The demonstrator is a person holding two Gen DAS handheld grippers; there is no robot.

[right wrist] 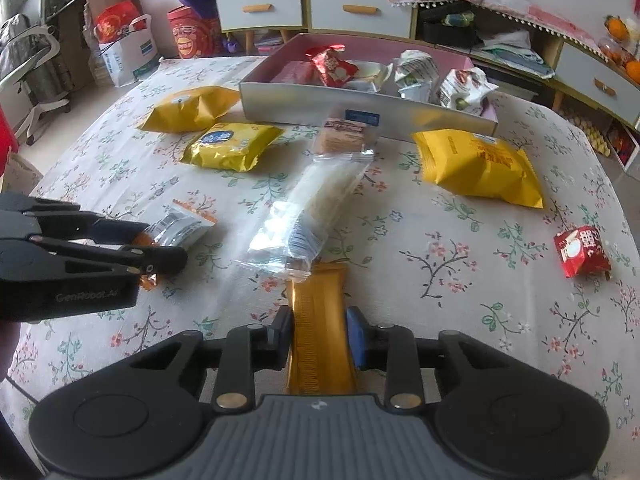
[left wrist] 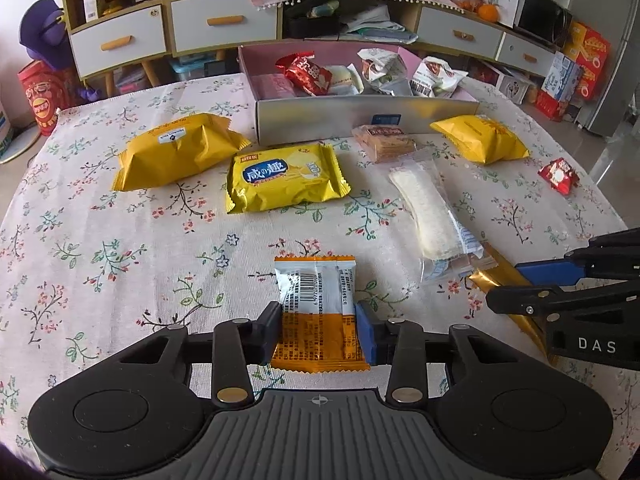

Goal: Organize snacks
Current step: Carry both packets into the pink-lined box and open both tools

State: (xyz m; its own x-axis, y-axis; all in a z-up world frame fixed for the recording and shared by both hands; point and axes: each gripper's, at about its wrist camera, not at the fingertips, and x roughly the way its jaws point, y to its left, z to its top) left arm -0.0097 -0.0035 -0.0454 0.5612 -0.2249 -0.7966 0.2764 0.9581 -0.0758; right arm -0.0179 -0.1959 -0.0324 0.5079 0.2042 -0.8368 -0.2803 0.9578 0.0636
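Floral cloth point(left wrist: 132, 248) over bench. Behind: cabinet w/ white drawers point(left wrist: 224, 26), microwave point(left wrist: 542, 14) (oranges point(left wrist: 488, 12) beside it), purple plush point(left wrist: 42, 36), red tin point(left wrist: 40, 96).

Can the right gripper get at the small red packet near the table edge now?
Probably not yet: the right gripper is shut on the gold bar. The path to the small red packet looks free over bare cloth.

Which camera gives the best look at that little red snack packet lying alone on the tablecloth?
The right wrist view. There the small red packet lies closer and larger, with its white printing visible, alone on the floral tablecloth. In the left wrist view the same packet is smaller and sits far out near the picture's right edge.
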